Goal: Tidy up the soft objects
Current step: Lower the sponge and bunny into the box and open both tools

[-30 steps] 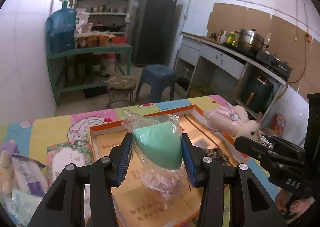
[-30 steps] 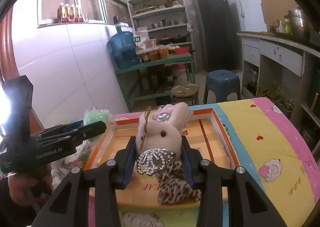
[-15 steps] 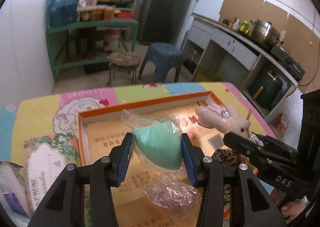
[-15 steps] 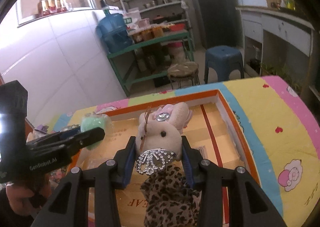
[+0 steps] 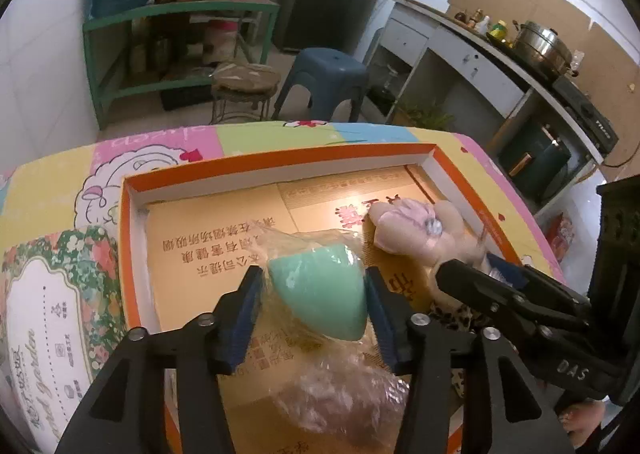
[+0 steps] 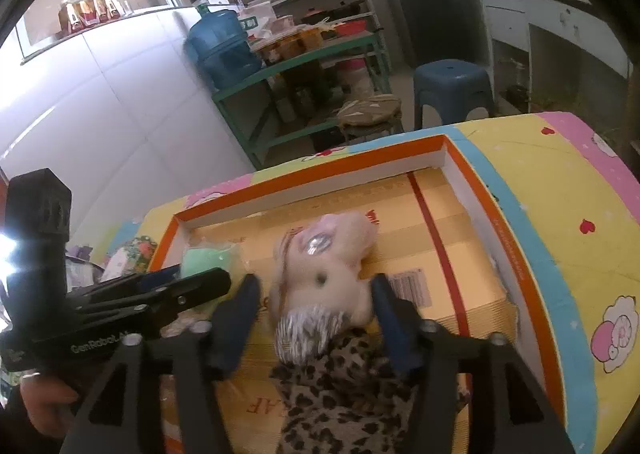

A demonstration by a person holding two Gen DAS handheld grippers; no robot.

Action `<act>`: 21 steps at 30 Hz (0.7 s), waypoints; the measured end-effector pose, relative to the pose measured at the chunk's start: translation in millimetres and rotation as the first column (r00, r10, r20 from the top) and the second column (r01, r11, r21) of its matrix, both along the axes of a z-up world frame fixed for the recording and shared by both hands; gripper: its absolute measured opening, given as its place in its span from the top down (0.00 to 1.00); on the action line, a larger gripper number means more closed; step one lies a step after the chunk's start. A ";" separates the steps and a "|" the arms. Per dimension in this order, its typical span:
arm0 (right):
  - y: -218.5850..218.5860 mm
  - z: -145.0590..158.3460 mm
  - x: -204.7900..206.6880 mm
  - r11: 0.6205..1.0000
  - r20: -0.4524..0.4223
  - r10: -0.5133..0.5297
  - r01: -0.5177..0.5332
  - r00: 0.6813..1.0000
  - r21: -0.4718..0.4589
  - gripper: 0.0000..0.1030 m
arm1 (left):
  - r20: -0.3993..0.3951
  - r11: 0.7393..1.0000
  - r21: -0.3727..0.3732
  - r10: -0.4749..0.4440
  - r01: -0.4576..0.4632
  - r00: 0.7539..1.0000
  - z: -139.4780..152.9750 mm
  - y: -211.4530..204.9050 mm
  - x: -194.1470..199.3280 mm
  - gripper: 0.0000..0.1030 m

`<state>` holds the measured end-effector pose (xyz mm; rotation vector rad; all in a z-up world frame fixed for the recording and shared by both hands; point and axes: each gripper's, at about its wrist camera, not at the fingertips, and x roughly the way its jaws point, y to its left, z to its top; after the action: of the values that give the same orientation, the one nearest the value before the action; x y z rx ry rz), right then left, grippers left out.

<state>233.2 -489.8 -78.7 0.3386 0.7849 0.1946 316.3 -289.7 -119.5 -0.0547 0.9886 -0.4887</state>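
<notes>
Kitchen shelving, a blue plastic stool (image 5: 326,75) and a patchwork cartoon-print cloth on the worktop (image 6: 560,189) are seen behind a shallow orange-rimmed cardboard tray (image 5: 280,163). Left tongs (image 5: 314,296) are opening, pads just off a mint-green sponge wedge in a clear plastic bag (image 5: 320,294) that sits on the tray floor between them. Right tongs (image 6: 316,294) are opening too, with a pink plush doll in a leopard-print dress (image 6: 324,274) lying between the jaws, right of the sponge.
</notes>
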 end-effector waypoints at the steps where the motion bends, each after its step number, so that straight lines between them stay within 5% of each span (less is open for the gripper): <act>1: 0.5 -0.1 -2.0 1.000 0.002 -0.002 0.002 1.000 -0.004 0.33 | 0.003 1.000 -0.003 0.001 -0.001 1.000 0.5 -0.1 -0.1 0.42; 6: -0.5 0.4 -7.1 1.000 0.014 -0.001 0.001 1.000 0.000 0.29 | 0.028 1.000 -0.012 0.001 0.000 1.000 3.7 -0.5 -5.3 0.31; 21: 0.4 19.4 -39.3 0.999 0.085 -0.038 0.036 0.996 0.029 0.29 | 0.091 0.999 -0.049 0.002 0.002 0.996 27.0 4.1 -29.6 0.30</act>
<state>193.9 -489.4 -59.3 0.3686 0.6912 0.1844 286.7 -285.7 -92.5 -0.0759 0.8868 -0.5116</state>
